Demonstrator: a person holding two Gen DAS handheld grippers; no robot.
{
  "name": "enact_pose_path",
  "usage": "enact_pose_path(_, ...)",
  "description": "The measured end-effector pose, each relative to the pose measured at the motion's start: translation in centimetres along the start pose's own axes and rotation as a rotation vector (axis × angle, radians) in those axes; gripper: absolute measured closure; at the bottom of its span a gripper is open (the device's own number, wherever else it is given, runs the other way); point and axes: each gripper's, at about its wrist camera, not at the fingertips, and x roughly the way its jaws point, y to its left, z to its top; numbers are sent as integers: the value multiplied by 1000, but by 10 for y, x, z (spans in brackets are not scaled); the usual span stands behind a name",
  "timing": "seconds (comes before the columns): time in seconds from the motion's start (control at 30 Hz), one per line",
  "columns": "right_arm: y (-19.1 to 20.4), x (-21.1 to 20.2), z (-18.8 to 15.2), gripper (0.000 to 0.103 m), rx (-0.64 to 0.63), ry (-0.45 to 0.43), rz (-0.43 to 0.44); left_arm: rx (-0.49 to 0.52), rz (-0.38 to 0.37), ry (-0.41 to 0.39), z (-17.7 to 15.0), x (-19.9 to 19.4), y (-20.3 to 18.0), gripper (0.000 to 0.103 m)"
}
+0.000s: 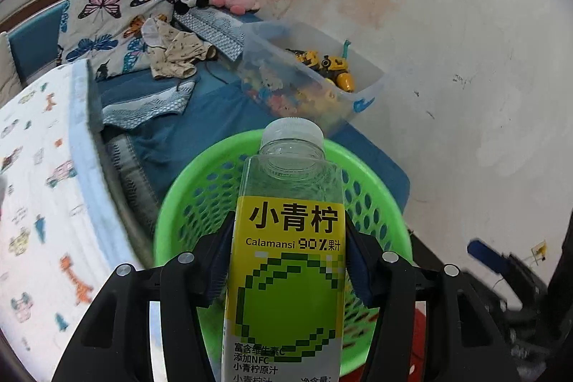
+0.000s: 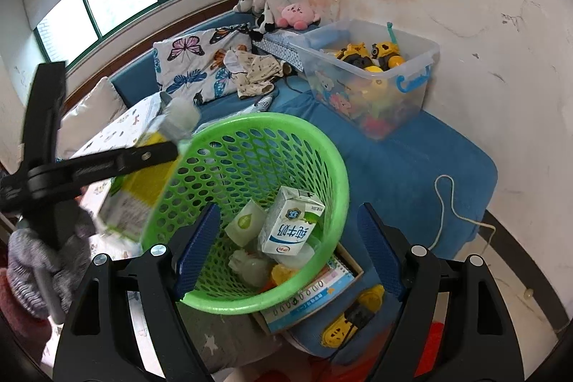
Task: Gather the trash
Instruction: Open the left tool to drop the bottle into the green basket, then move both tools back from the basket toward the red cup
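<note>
Nearest in the left wrist view, the left gripper (image 1: 288, 260) has its jaws clamped on the flat sides of a calamansi juice bottle (image 1: 286, 238), an empty-looking clear bottle with a white cap and a yellow-green label. The bottle juts forward over the green basket (image 1: 376, 167), its cap above the far rim. The grip sits low on the label, so a squeeze on the thin plastic could let the bottle pivot or slide in the pads; if released while the cap overhangs the far rim, it could tip outward onto the blue mattress (image 1: 215, 117) rather than drop in

In the right wrist view, the right gripper (image 2: 288, 249) stands with jaws wide and nothing between them, hovering just over the basket's near rim. Its blue pads straddle that rim, so a careless descent could knock the basket, which appears to rest partly on a box with a printed edge (image 2: 315, 296) and may not sit level. A nudge there could spill what it already holds: a milk carton (image 2: 290, 224), a pale cup-like piece and some crumpled wrappers

The two grippers are close over the same opening, so they could collide

Farther back, the clear toy bin (image 2: 376, 85) stands well apart from the basket and looks out of harm's way
</note>
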Motion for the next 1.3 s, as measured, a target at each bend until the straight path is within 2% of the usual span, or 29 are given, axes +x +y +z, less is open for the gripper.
enact_pose_path(0.07,0,-2,-2,24,-3,-7,-6,-21,-18,-12,6,8,-2,49)
enact_pose_path(0.13,0,-4,-4,24,0,-15,-10,-52,-37,-15,10,16,-1,44)
enact_pose_path(0.2,-2,-5,-7,24,12,-19,0,-78,-57,-27,12,19,1,25)
enact_pose_path(0.3,-2,-4,-10,24,21,-19,6,-100,-76,-43,7,15,8,25)
enact_pose_path(0.43,2,-2,-14,24,20,-9,21,-109,-48,-35,-7,1,22,25)
enact_pose_path(0.67,30,-1,-19,23,-31,-6,71,-115,80,-54,-43,-44,62,25)
enact_pose_path(1.03,100,14,-17,21,-139,20,161,-232,246,-108,-100,-122,147,25)
enact_pose_path(1.3,145,22,-19,21,-206,40,222,-307,371,-160,-124,-172,192,25)
